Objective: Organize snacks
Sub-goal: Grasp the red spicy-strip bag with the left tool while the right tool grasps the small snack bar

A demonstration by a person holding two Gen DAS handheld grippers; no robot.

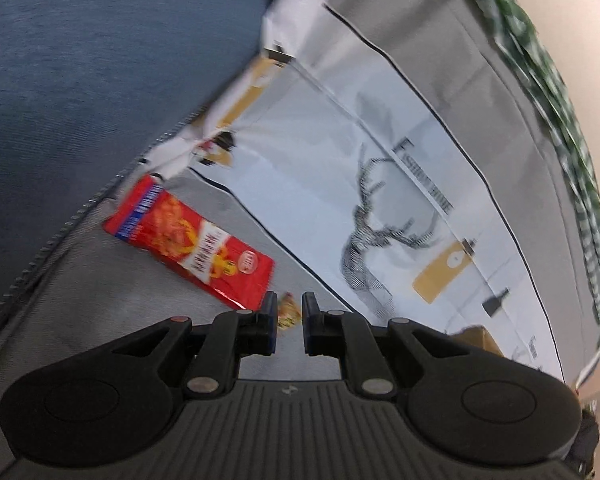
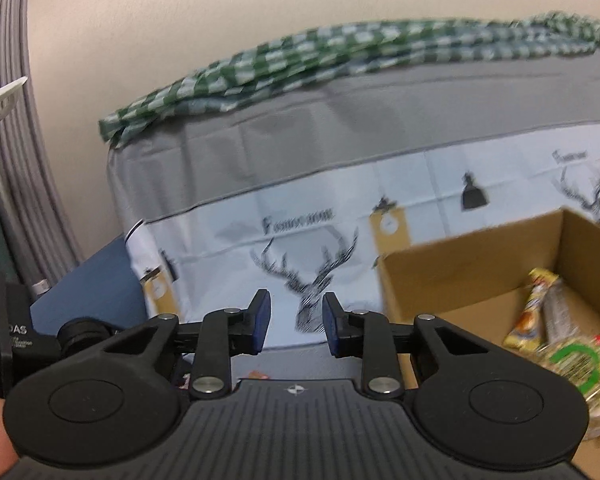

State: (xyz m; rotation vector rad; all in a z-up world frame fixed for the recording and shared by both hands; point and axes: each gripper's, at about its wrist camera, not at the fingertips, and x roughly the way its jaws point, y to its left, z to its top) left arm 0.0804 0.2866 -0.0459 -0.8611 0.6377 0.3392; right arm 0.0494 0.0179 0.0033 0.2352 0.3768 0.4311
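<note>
The left gripper (image 1: 290, 312) hangs over the grey cloth with its jaws apart and nothing between them. Just past its fingertips lies a small yellow-and-red snack (image 1: 288, 312), and ahead to its left a red snack packet (image 1: 192, 242) lies flat on the grey tablecloth (image 1: 100, 320). Beyond both, the cloth turns white with a printed stag's head (image 1: 375, 232).

The right gripper (image 2: 294, 316) is likewise parted and empty, held up off the table. To its right stands an open cardboard box (image 2: 459, 276). Inside lean a yellow stick packet (image 2: 529, 312) and a grey one (image 2: 559, 316) beside it, with a green-and-white bag (image 2: 579, 364) in front of them. Far ahead, a green checked cloth (image 2: 300, 64) lies bunched against the wall.
</note>
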